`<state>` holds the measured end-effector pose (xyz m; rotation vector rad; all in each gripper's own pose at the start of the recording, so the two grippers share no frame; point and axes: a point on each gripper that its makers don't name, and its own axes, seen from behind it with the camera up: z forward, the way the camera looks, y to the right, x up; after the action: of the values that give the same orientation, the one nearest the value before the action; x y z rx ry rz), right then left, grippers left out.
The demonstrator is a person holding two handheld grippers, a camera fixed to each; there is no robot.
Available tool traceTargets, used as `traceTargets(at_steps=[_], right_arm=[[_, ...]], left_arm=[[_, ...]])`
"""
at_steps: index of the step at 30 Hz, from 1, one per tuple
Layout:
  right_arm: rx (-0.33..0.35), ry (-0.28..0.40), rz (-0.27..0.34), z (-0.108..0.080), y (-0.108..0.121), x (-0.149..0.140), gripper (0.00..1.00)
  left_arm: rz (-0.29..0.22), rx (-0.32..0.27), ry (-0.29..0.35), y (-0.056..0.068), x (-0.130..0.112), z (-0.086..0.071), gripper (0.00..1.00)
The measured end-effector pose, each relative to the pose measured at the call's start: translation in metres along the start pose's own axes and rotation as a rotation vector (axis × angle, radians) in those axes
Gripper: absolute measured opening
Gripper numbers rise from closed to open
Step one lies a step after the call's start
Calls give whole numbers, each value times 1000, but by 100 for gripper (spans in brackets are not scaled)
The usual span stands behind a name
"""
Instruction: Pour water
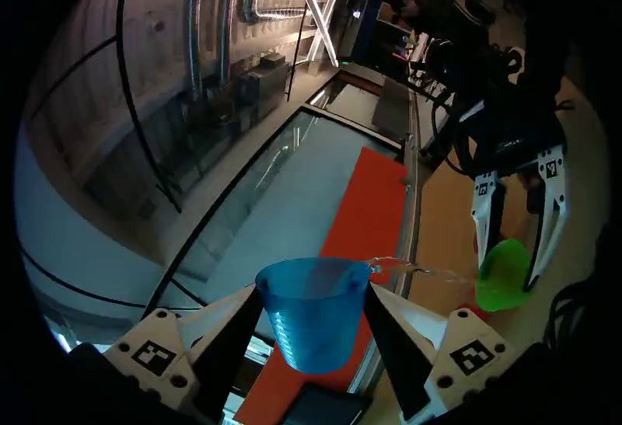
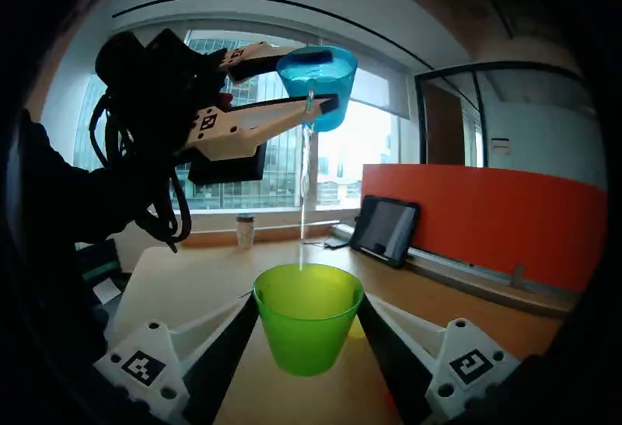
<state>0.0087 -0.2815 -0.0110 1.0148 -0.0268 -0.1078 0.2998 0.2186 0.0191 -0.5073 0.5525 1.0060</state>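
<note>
My left gripper (image 1: 312, 324) is shut on a clear blue cup (image 1: 312, 312), tipped on its side. A thin stream of water (image 1: 424, 272) leaves its rim and runs to a green cup (image 1: 504, 275), which my right gripper (image 1: 515, 258) holds. In the right gripper view the green cup (image 2: 309, 316) stands upright between the fingers of my right gripper (image 2: 309, 332), which is shut on it. Above it hangs the tilted blue cup (image 2: 319, 87) in the left gripper (image 2: 299, 83), and the water stream (image 2: 303, 192) falls straight into the green cup.
A wooden table (image 2: 194, 277) lies below, with a tablet (image 2: 385, 229) propped at the back right and a paper cup (image 2: 246, 231) by the window sill. An orange partition (image 2: 505, 215) runs along the right. A person's dark sleeve (image 2: 70, 200) and cables are at the left.
</note>
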Motion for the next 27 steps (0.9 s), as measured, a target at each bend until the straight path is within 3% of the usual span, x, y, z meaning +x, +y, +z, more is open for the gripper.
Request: traceTargets(at_steps=[27], right_arm=[[0, 6, 0, -1, 0, 3, 91]], left_arm=[[120, 28, 13, -10, 10, -3, 86]])
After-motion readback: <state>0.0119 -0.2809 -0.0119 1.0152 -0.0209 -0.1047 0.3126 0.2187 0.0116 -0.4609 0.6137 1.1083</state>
